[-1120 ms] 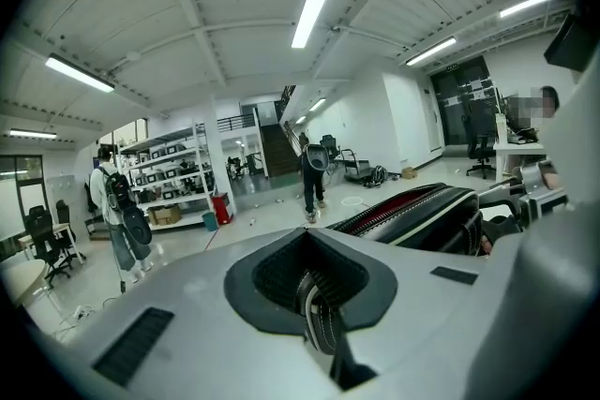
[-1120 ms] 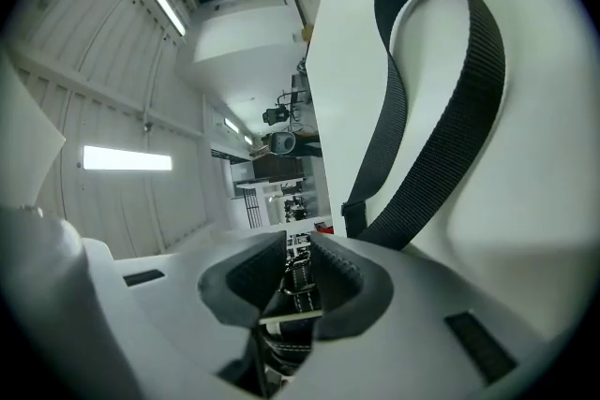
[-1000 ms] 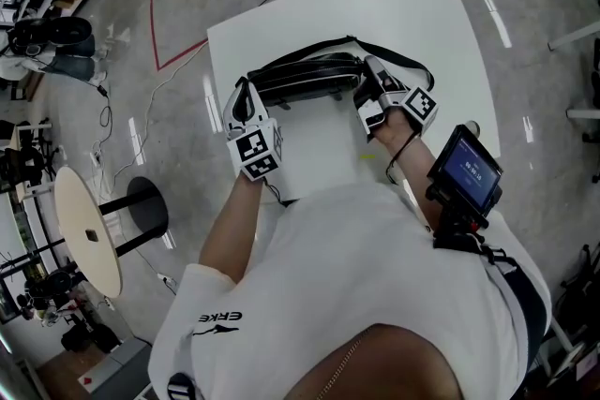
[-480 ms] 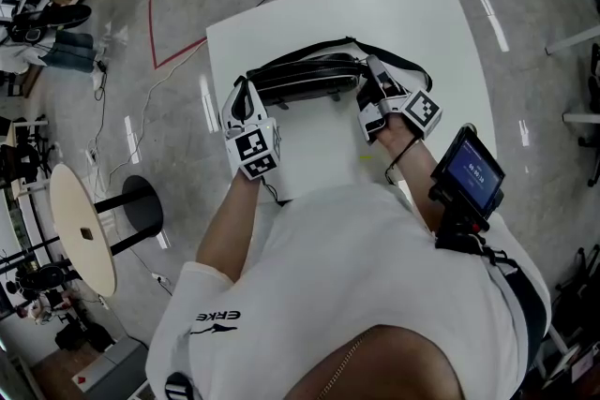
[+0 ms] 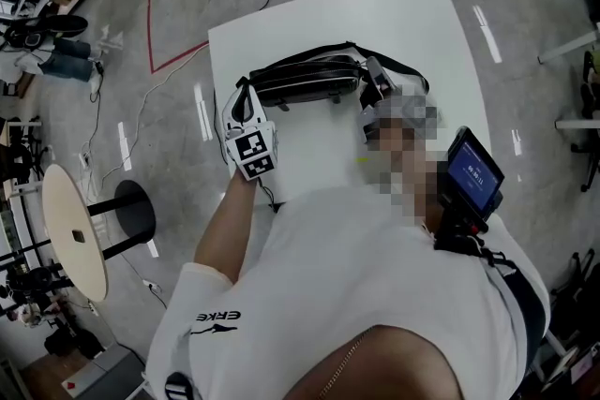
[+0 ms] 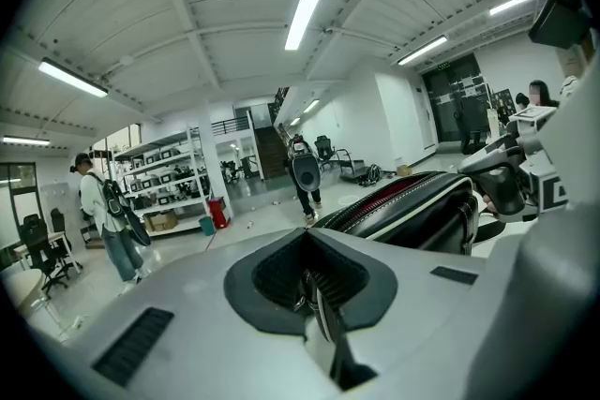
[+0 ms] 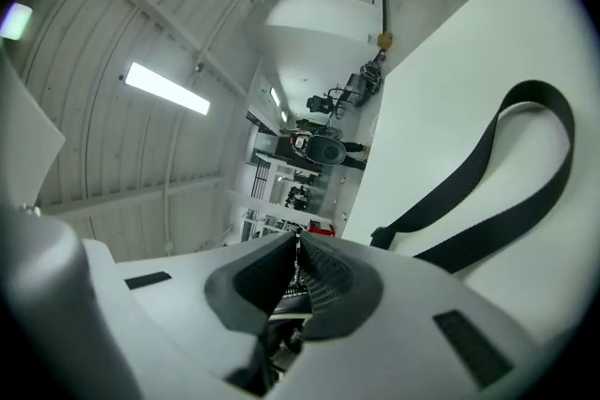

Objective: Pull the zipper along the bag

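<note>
White table (image 5: pixel 422 28), bag (image 5: pixel 305 81) end pinched in L tool (image 6: pixel 306 234)

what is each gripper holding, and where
Left gripper pinches a thin strip at the bag's left end. Right gripper, jaws just closed in, nips a small dark piece, likely the zipper pull.

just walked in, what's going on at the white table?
A person works a black bag on the white table with two handheld grippers. The left gripper is clamped on the bag's left end. The right gripper, at the right end, has just been closing its jaws. They now look together, but whether they pinch the zipper pull isn't clear.
</note>
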{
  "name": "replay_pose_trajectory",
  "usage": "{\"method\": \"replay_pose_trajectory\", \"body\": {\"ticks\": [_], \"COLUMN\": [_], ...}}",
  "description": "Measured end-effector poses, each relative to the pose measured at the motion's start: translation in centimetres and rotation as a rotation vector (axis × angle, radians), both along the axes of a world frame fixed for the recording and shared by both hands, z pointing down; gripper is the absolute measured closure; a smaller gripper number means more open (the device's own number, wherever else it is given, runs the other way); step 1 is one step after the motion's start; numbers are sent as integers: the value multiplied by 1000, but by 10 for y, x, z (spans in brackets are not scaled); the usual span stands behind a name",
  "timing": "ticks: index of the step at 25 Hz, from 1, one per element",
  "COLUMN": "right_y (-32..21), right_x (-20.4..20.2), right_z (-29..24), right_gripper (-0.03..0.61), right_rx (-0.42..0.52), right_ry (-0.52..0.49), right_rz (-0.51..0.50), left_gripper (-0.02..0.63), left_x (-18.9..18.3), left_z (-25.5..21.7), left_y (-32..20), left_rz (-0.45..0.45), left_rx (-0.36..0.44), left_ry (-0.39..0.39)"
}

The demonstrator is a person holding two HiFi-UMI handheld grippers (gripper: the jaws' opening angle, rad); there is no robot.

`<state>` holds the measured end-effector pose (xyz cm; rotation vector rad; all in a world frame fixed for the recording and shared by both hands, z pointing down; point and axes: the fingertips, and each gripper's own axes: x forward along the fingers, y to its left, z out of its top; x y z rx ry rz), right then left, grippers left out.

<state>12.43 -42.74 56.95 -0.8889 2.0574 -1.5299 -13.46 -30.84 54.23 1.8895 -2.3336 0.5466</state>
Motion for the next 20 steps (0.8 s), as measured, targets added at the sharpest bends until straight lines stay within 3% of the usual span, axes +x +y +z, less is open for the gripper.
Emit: {"method": "replay_pose_trajectory", "body": {"ticks": [5,14,20], "right_y": [-19,-28,-34], "right_x": [0,11,12], "right_z": [-17,-17,-27], "right_gripper": [565,565,565], "right_rx": [11,-8,3], "right_ry": [40,139,186], "right_rz": [-11,84,98], "left_gripper": [609,611,611], "left_x": [12,22,28], "left_z": [-12,4,3], "left_y": [-19,-35,-45], "left_rz": [45,203,239], "left_rx": [-8,-41,-43], "left_ry": [30,31,49]}}
